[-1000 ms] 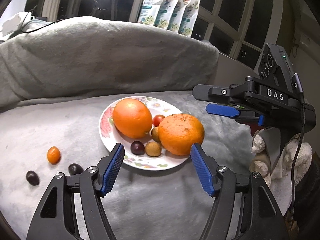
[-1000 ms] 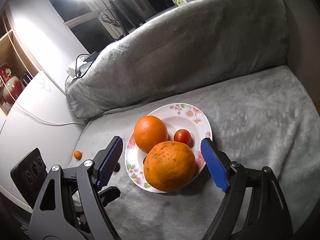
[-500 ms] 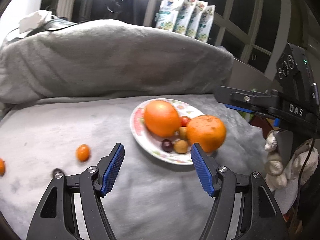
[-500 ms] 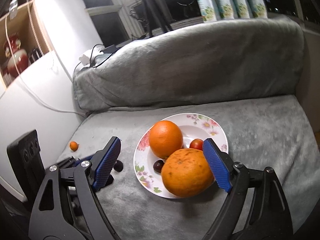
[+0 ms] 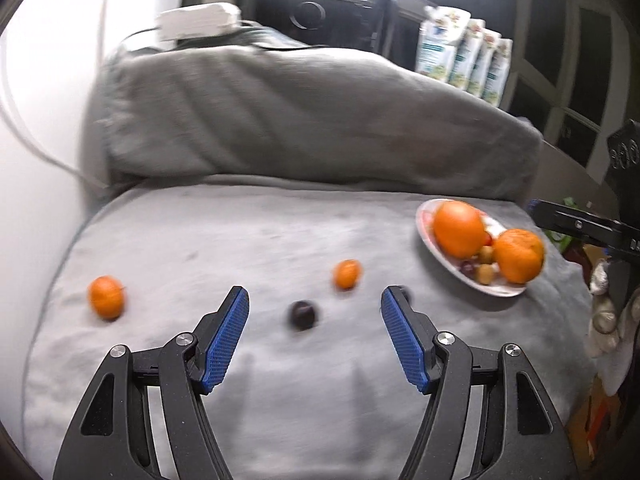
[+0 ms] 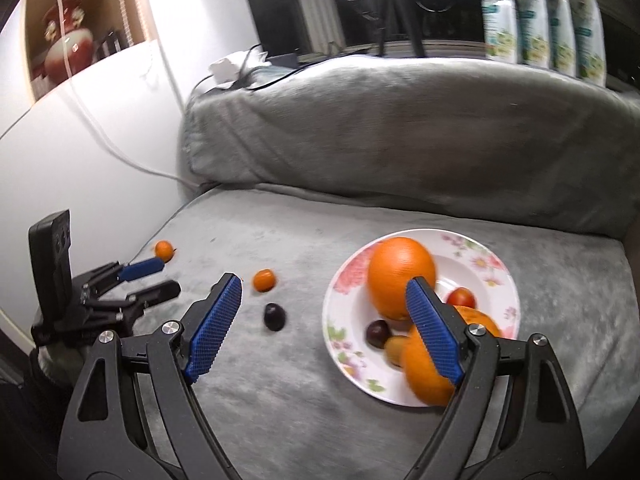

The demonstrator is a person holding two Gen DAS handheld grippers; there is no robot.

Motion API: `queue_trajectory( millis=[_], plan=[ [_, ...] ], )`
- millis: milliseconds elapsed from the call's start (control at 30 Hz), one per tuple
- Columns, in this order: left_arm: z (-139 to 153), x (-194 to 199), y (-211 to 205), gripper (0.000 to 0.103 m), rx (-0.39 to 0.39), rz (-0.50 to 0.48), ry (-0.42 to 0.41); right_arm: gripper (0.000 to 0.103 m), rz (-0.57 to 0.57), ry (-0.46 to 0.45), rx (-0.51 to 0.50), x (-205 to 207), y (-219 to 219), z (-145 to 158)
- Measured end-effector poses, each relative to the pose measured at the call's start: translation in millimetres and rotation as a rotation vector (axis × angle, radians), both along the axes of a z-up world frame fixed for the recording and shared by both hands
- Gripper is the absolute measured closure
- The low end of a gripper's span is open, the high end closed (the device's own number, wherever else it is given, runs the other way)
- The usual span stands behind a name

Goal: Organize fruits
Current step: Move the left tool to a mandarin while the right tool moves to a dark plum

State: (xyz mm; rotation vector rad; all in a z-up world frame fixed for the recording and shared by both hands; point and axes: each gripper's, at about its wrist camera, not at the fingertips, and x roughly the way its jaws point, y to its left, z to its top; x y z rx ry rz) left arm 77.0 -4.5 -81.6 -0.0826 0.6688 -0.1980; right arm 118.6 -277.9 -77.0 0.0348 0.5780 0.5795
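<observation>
A floral plate [image 5: 430, 242] [image 6: 496, 264] on the grey sofa seat holds two big oranges [image 5: 458, 229] [image 5: 519, 255], a red tomato [image 6: 461, 297], a dark plum [image 6: 378, 333] and small brown fruits. Loose on the seat lie two small orange fruits [image 5: 346, 274] [image 5: 106, 296] and a dark plum [image 5: 302, 314] [image 6: 274, 316]. My left gripper [image 5: 314, 330] is open and empty, with the loose plum just ahead between its fingers. My right gripper [image 6: 324, 320] is open and empty above the plate's left side. The left gripper also shows in the right wrist view [image 6: 150, 276].
The grey sofa backrest [image 5: 304, 120] rises behind the seat. A white wall and cable [image 5: 36, 136] border the left. Several printed pouches [image 6: 540, 16] stand on the sill behind. A plush toy [image 5: 604, 312] sits off the seat's right edge.
The left gripper has swung left, away from the plate, and now faces the loose fruits. The right gripper has pulled back and turned left over the plate's edge. Both stay open.
</observation>
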Motion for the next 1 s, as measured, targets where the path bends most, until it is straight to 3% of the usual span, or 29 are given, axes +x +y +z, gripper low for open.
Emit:
queue_trajectory(
  millis=[467,733,1000],
  plan=[
    [-16,-1,72,0.034,-0.015,0.156,0.032,0.018,0.170,-0.018,-0.124,-5,83,-15],
    [-22,9,106,0.035,-0.015,0.214,0.048,0.035,0.260,0.021,-0.172,5,129,-32],
    [-40,33,136,0.048,-0.043,0.249,0.114,0.047,0.300,0.077,-0.203,22,158,-53]
  ],
)
